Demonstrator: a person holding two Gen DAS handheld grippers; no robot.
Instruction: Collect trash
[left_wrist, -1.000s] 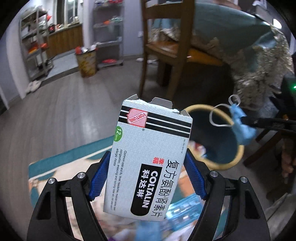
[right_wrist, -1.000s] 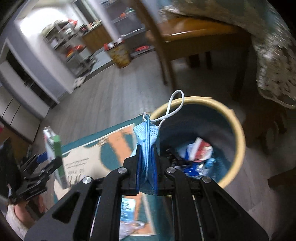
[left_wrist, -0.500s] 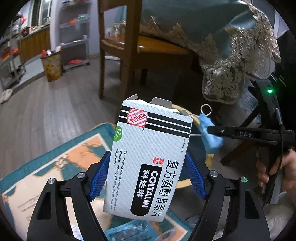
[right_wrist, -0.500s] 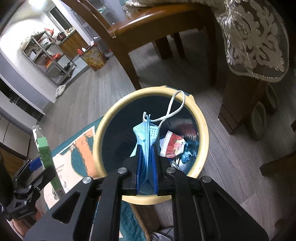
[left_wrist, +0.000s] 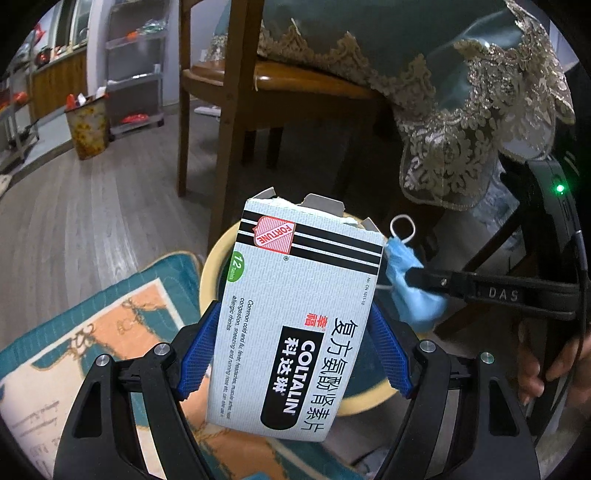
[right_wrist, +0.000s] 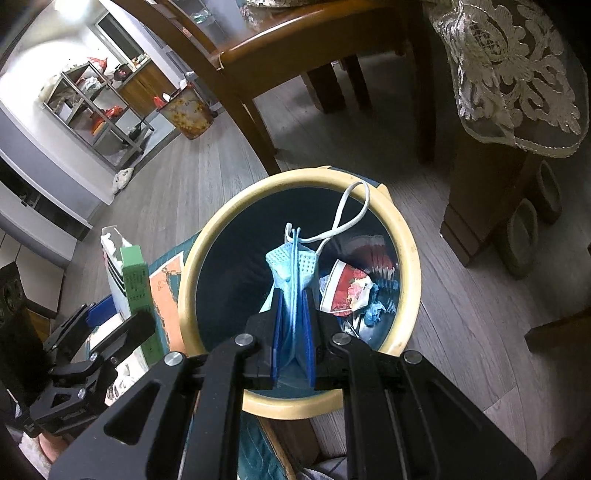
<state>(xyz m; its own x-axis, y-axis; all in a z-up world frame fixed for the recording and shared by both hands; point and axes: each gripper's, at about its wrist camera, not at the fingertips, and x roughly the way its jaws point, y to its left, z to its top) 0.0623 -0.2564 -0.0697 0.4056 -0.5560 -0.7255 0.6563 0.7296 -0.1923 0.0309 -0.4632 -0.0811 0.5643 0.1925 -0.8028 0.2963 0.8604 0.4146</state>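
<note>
Left wrist: left gripper (left_wrist: 295, 350) clamped on torn-open medicine box (left_wrist: 299, 314), held upright in front of yellow-rimmed bin (left_wrist: 212, 269); right gripper's face mask (left_wrist: 408, 284) beside it.

Right wrist: right gripper (right_wrist: 293, 339) pinching blue face mask (right_wrist: 291, 280) over bin (right_wrist: 410, 266), which holds wrappers (right_wrist: 349, 288). Box (right_wrist: 129, 280) left of rim.

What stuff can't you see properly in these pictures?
- Bin, left wrist view: the medicine box covers its inside.
- Bin bottom, right wrist view: dark on the left, partly behind the face mask.
- Shelf items, right wrist view: too small.
</note>
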